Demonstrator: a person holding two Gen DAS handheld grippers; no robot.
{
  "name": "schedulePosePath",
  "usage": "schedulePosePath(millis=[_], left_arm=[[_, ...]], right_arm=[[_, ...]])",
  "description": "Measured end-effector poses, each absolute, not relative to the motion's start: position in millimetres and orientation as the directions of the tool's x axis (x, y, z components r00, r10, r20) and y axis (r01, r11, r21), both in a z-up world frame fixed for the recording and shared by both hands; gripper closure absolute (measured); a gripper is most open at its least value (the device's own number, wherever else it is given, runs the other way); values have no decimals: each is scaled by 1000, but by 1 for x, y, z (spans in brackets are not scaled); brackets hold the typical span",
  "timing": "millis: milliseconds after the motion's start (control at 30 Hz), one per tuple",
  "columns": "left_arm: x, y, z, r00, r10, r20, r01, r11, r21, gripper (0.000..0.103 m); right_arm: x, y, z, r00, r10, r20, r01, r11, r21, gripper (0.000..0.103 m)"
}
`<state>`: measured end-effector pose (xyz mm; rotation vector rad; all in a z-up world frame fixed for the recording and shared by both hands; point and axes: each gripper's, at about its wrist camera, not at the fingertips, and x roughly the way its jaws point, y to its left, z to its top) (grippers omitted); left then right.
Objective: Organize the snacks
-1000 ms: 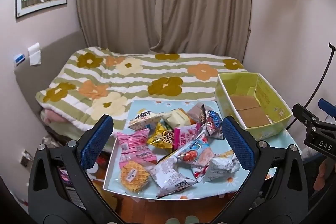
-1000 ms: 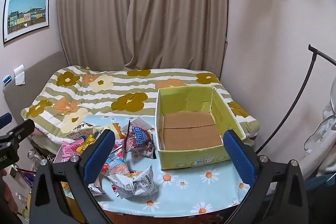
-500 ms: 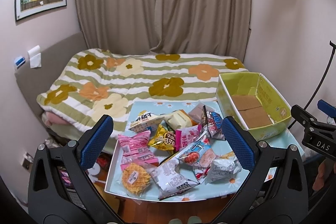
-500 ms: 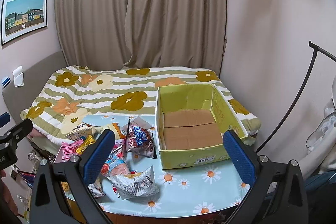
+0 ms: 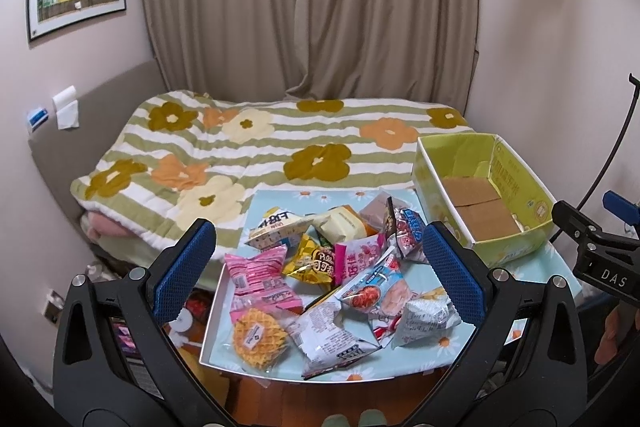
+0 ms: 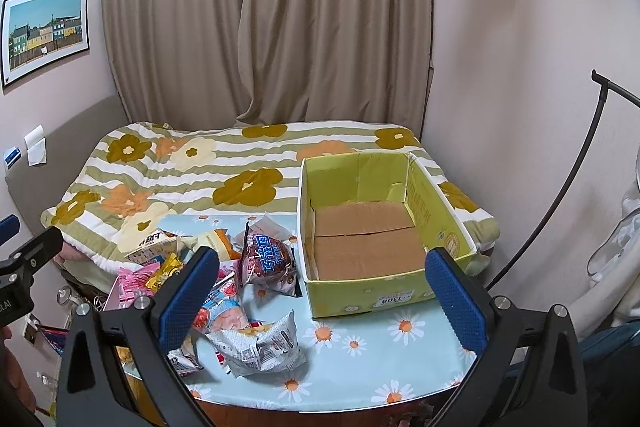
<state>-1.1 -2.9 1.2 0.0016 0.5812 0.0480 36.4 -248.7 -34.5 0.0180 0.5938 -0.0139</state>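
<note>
A pile of snack packets (image 5: pixel 332 267) lies on the left of a small table with a blue daisy cloth (image 6: pixel 360 359). It includes a pink packet (image 5: pixel 260 275), a round waffle (image 5: pixel 259 337), a yellow bag (image 5: pixel 314 261) and a silver packet (image 6: pixel 258 347). An empty yellow-green cardboard box (image 6: pixel 372 223) stands at the table's right; it also shows in the left wrist view (image 5: pixel 480 199). My left gripper (image 5: pixel 319 265) is open and empty above the pile. My right gripper (image 6: pixel 322 297) is open and empty, in front of the box.
A bed with a green-striped flower blanket (image 5: pixel 260 147) lies just behind the table. Beige curtains (image 6: pixel 272 15) hang at the back. A wall stands close on the right with a black stand (image 6: pixel 560 179). The table's front edge is near me.
Both grippers have drifted slightly back and up, so the table and box sit a little lower and smaller in view. Both stay open. Nothing on the table has moved.
</note>
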Motion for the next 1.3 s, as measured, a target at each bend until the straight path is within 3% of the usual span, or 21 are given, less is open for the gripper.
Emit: schedulePosePath(millis=[1300], left_arm=[[0, -4, 4, 833, 37, -552, -41, 999, 5, 0]], right_arm=[[37, -248, -36, 826, 0, -564, 12, 1000, 18, 1]])
